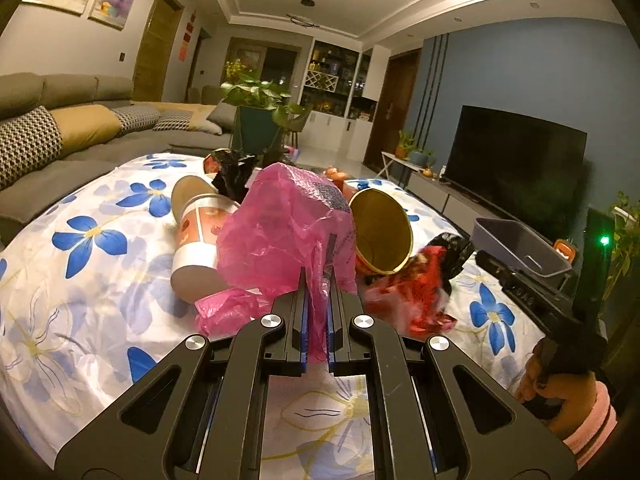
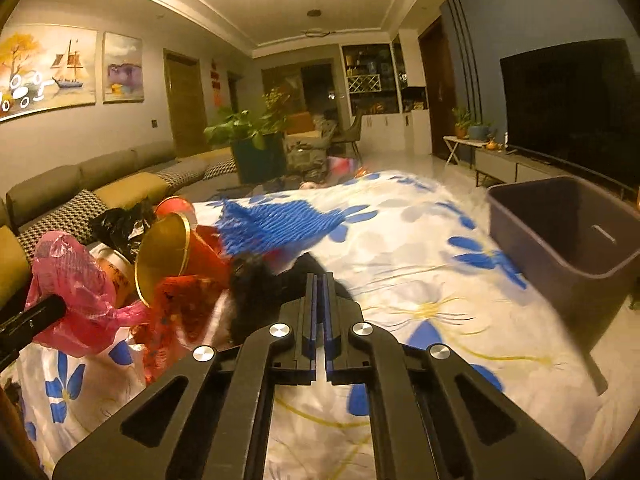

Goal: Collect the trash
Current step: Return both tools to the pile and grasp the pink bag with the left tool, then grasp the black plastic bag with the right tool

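Note:
In the left wrist view my left gripper (image 1: 319,280) is shut on a crumpled pink plastic bag (image 1: 280,232) that hangs between its fingers. Around it on the flowered tablecloth (image 1: 100,280) lie a white and red paper cup (image 1: 196,236), a gold-lined red cup (image 1: 382,232), a red wrapper (image 1: 412,300) and a black bag (image 1: 232,172). My right gripper (image 2: 320,278) is shut on a blurred black plastic bag (image 2: 260,292), with a blue foam net (image 2: 272,224) just behind it. The pink bag (image 2: 72,292) and gold-lined cup (image 2: 164,252) lie to its left.
A dark grey bin (image 2: 532,264) stands at the table's right edge, also seen as the bin (image 1: 520,246) beyond the right gripper's body (image 1: 532,300). A sofa (image 1: 60,120) runs along the left, a potted plant (image 1: 256,120) stands behind the table, and a TV (image 1: 516,160) is on the right.

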Motion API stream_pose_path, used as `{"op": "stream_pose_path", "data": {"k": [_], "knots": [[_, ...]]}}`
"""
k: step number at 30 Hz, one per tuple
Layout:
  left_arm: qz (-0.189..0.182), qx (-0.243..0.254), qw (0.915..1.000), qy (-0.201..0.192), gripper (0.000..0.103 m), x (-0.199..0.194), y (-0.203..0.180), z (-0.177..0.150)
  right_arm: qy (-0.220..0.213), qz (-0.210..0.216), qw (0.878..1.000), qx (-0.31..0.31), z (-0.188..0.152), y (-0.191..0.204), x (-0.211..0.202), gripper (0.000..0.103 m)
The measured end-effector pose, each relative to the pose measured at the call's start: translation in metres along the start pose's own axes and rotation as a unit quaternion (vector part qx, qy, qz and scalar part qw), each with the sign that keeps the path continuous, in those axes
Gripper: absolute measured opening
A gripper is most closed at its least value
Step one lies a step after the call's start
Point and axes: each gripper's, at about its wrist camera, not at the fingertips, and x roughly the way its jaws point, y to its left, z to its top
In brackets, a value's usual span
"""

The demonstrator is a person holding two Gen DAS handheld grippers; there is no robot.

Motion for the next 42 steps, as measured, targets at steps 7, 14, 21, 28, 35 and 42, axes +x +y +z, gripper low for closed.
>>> {"op": "stream_pose_path", "data": {"k": [7,14,21,28,35,42], "knots": [[-0.003,0.007,1.0000,-0.003,0.006,-0.006,-0.008,-0.002,0.015,0.026,1.000,0.009,0.000,0.001,-0.004,0.017],[0.004,-0.007,0.9999,-0.012,0.006,-0.012,-0.001,0.001,0.006,0.048,0.999,-0.002,0.007,0.020,-0.002,0.065],[0.006,-0.008,0.9997,-0.021,0.006,-0.020,0.003,0.005,0.048,0.056,0.997,-0.011,0.004,0.024,0.039,0.004],[0.006,0.002,0.9993,-0.036,0.006,-0.025,-0.002,0.011,-0.032,0.005,0.999,-0.026,0.019,0.011,0.000,0.003],[-0.010,0.019,0.9985,-0.051,0.006,-0.028,-0.021,0.021,-0.061,-0.006,0.998,-0.005,0.031,-0.013,-0.026,0.003],[-0.026,0.040,0.9965,-0.070,0.006,-0.029,-0.040,0.036,-0.087,-0.017,0.996,0.003,0.038,-0.029,-0.048,0.003]]}}
